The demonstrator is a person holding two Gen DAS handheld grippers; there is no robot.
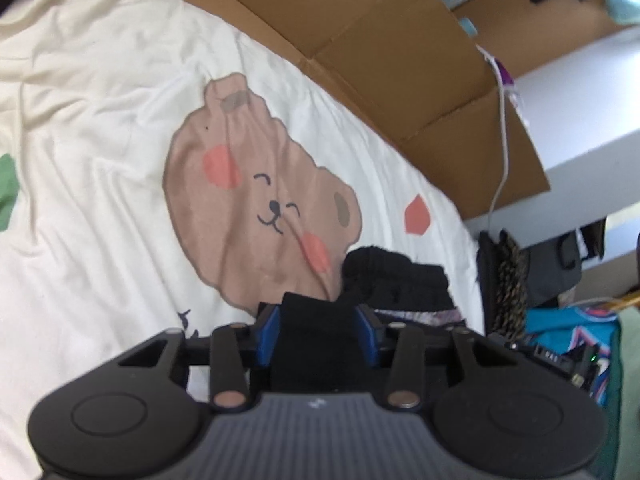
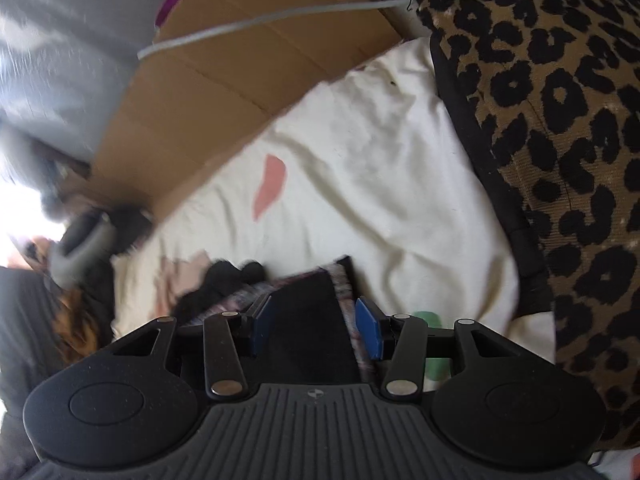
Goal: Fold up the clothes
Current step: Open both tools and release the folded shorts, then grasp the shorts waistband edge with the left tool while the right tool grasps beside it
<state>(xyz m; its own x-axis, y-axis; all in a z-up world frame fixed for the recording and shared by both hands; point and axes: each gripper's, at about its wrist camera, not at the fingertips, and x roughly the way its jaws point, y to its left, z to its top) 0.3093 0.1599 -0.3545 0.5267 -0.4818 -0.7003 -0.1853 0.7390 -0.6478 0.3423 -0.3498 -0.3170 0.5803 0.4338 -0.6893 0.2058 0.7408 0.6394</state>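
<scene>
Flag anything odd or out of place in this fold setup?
Flattened cardboard lies along the bed's far edge, against the bear-print sheet, with a white cable trailing over it. Odd beside a folding area. The sheet is wrinkled. Both the left hand-held gripper and right hand-held gripper have black cloth between their pads.

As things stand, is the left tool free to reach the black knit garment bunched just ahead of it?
Probably not: the left tool looks shut on black fabric. The black knit garment lies just ahead on the bear sheet, nothing between.

Soft daylight, fisheye-bent edges, right view motion-blurred, perhaps window glare far left.
</scene>
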